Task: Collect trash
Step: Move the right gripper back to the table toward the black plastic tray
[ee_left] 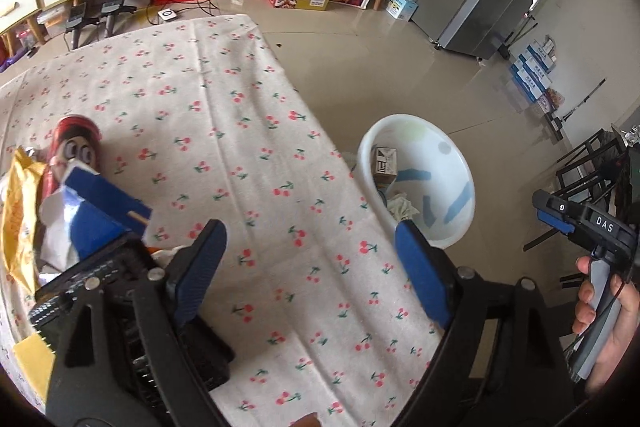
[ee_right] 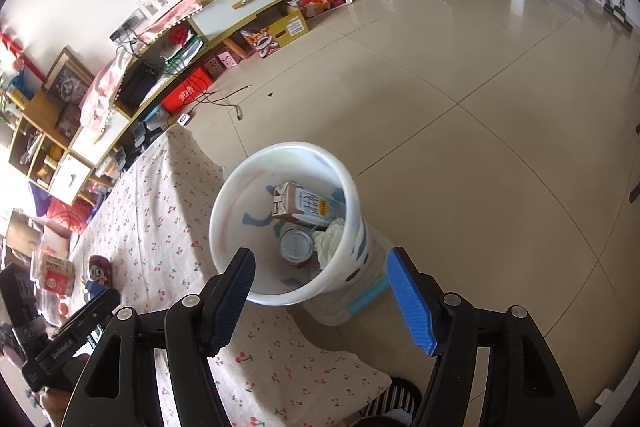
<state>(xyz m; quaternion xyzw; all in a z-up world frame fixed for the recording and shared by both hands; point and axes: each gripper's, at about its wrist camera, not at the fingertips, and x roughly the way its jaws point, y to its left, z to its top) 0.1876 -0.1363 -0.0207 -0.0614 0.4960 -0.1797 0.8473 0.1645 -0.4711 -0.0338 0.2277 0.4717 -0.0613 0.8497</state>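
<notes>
Trash lies piled at the left edge of the table (ee_left: pixel 248 155) in the left wrist view: a red can (ee_left: pixel 74 147), a yellow wrapper (ee_left: pixel 20 211) and a torn blue carton (ee_left: pixel 100 211), touching one another on the cherry-print cloth. The left gripper (ee_left: pixel 308 267) hovers over bare cloth, its jaws wide apart and empty. Off the table's right edge stands the white bin (ee_left: pixel 420 183), and a hand (ee_left: pixel 604 315) holds the right gripper (ee_left: pixel 560 217) at the frame's right

In the right wrist view the right gripper (ee_right: pixel 320 291) hangs above the white bin (ee_right: pixel 224 211), jaws spread and empty. Inside lie a drink carton (ee_right: pixel 304 205), a tin can (ee_right: pixel 296 245) and crumpled paper (ee_right: pixel 330 241)
</notes>
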